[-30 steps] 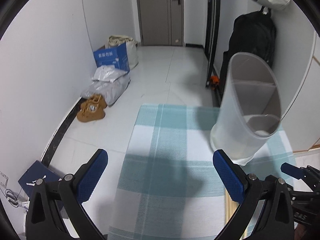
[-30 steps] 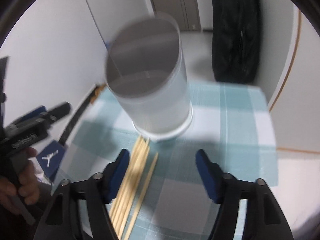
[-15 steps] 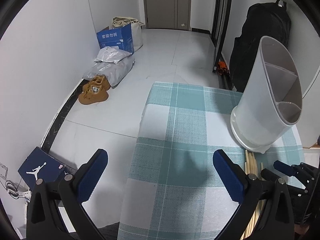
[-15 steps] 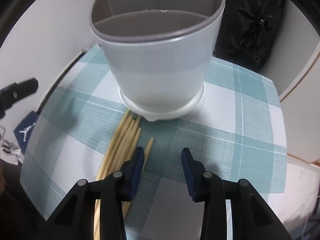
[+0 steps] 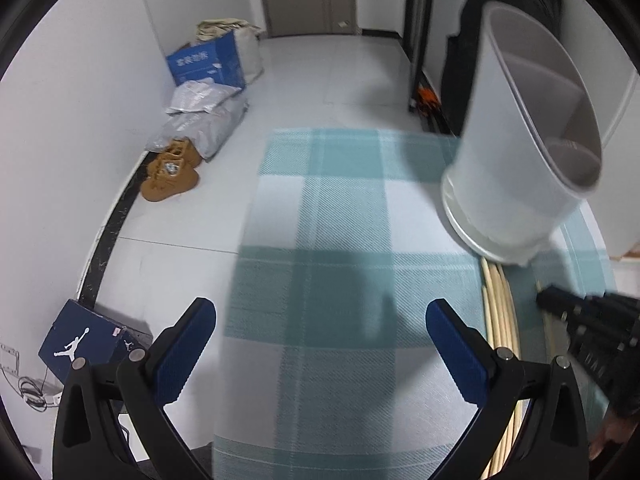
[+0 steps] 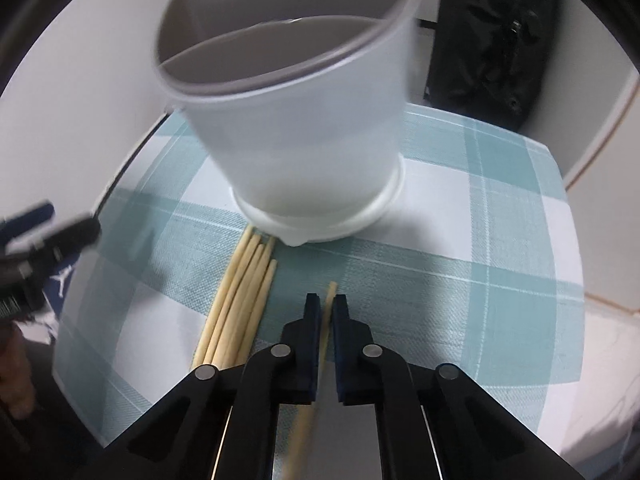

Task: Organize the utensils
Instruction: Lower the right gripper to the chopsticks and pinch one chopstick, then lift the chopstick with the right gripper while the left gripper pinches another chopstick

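A white utensil holder (image 6: 296, 120) with inner dividers stands on the teal checked tablecloth (image 6: 480, 248); the left wrist view shows the holder (image 5: 520, 152) at the right. Several pale wooden chopsticks (image 6: 240, 296) lie bundled in front of its base. One single chopstick (image 6: 330, 300) lies apart to their right, and my right gripper (image 6: 326, 304) is shut on it, blue pads pressing both sides. My left gripper (image 5: 320, 320) hangs open over the cloth, nothing between its fingers. The right gripper (image 5: 576, 308) shows at the right edge there, beside the chopsticks (image 5: 500, 304).
Beyond the table's left edge is a white tiled floor with a dark blue shoebox (image 5: 88, 344), brown shoes (image 5: 172, 172), grey bags and a blue carton (image 5: 206, 62). A black backpack (image 6: 492, 40) hangs by the wall behind the holder.
The right gripper's jaws went from wide apart to shut on the single chopstick while sinking toward the cloth. The left gripper dipped lower and stayed open.
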{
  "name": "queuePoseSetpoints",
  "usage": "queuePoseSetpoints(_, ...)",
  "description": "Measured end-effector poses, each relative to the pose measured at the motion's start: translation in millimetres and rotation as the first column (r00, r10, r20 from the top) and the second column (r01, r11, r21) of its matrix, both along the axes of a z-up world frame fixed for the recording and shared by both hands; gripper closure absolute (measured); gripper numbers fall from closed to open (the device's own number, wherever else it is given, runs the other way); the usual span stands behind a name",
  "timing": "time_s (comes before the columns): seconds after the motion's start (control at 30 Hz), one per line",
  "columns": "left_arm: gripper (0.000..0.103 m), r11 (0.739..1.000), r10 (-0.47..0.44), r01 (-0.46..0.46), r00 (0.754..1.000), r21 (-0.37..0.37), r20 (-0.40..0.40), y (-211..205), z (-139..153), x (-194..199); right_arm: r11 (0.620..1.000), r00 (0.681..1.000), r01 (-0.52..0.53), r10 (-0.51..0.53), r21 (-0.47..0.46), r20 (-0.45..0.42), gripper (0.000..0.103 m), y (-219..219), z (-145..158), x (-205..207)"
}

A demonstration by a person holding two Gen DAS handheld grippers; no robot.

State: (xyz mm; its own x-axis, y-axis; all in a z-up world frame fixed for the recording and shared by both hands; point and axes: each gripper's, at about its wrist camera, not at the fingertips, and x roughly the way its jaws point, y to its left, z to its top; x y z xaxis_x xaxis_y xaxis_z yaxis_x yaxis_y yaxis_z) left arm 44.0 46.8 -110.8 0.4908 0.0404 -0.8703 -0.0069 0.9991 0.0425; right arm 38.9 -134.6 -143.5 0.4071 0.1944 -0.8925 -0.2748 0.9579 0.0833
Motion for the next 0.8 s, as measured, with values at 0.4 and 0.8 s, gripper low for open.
queuePoseSetpoints(0.4,0.001,0.988,-0.121,0.105,0.982,-0.115,-0.144,-37,-14,-5,0.941,0.982,0.156,-0.18,0.301,0.052,0.099,-67,37,-13)
queuePoseSetpoints(0.8,0.001,0.997,-0.073,0.067,0.975,-0.039,-0.209,-38,-29,-10,0.895,0.968,0.168,-0.229,0.413,0.102,0.099,-85,66,-20)
